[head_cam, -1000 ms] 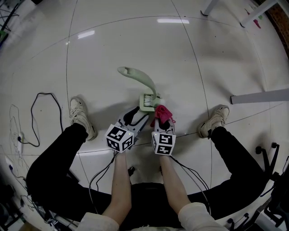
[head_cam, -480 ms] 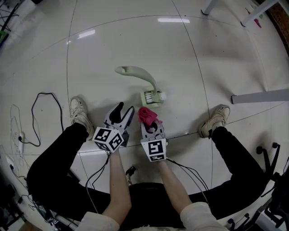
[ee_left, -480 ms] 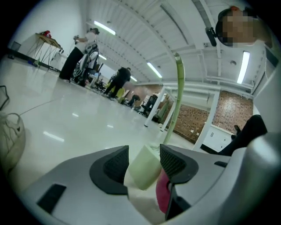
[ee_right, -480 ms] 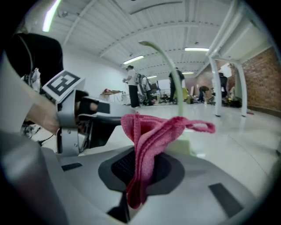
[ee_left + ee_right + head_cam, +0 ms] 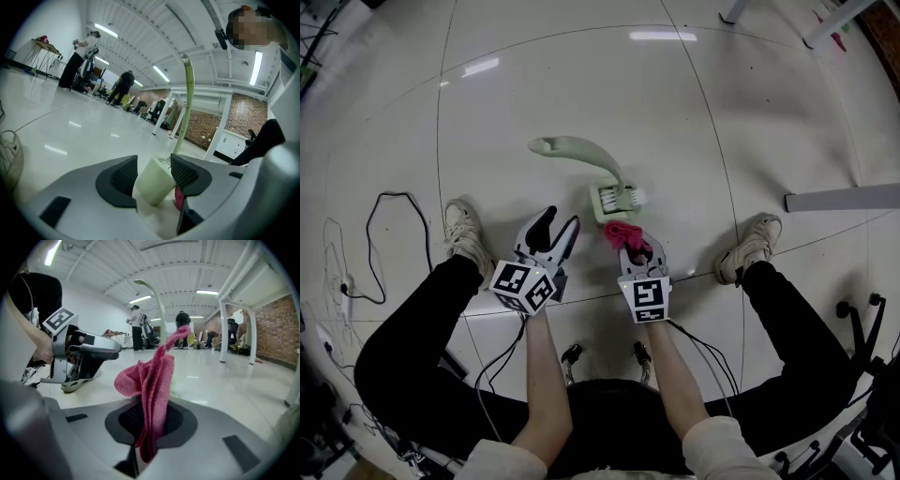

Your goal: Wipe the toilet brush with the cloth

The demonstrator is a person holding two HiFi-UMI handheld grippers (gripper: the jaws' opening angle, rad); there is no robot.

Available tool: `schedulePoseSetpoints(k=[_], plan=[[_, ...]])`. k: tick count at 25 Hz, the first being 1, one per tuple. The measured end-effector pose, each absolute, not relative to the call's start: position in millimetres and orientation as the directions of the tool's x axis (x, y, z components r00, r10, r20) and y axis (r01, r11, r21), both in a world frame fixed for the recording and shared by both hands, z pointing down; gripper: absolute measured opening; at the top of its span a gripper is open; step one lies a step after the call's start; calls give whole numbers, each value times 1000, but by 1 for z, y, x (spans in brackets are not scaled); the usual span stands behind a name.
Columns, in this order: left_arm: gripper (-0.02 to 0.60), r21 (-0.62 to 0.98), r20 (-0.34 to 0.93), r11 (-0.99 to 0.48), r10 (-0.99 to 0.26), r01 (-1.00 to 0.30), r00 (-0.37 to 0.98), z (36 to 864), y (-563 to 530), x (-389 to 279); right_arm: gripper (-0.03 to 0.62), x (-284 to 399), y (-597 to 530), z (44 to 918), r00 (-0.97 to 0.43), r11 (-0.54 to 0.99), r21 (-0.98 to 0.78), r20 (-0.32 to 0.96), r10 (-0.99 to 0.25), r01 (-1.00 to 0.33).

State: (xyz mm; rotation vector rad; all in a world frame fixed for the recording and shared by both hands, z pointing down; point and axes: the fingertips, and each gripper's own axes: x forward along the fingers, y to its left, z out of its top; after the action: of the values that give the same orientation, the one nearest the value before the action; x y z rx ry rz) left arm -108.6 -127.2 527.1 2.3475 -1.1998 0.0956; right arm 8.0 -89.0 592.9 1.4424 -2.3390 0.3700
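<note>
A pale green toilet brush (image 5: 617, 199) lies on the white floor, its curved handle (image 5: 574, 148) reaching back to the left. My right gripper (image 5: 630, 240) is shut on a pink cloth (image 5: 622, 231), which bunches up just short of the brush head. In the right gripper view the cloth (image 5: 151, 376) stands up between the jaws. My left gripper (image 5: 557, 225) is open, left of the brush head and apart from it. In the left gripper view the brush block (image 5: 154, 182) shows through the gap of the left gripper (image 5: 152, 174), with nothing held.
A person's two shoes (image 5: 467, 238) (image 5: 752, 246) and black-trousered legs flank the grippers. A black cable (image 5: 386, 246) loops on the floor at the left. A grey bar (image 5: 842, 199) lies at the right, and table legs (image 5: 827, 22) stand at the top right.
One second ago both grippers were at the brush head. The left gripper pulled back to the left. The right gripper drew back with the cloth, then came forward to the brush head again.
</note>
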Motion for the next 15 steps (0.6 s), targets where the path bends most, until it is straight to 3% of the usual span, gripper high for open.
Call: schedulePoseSetpoints(k=[9,13,15], plan=[[224,389,212,-499,-770,-775,602,502,-138,-113,32,66,-108,600,-278,304,-17,457,-845,-952],[216,271,45,-557,-807,-785,589,409,-162,-114,32,86,-136,513,-219,213,-54,258,-941,-976],[16,206,-48,-574,-815,-792,578,351,-173,-113,32,78,-155,436,-262,256,-68,90,-961,-964]])
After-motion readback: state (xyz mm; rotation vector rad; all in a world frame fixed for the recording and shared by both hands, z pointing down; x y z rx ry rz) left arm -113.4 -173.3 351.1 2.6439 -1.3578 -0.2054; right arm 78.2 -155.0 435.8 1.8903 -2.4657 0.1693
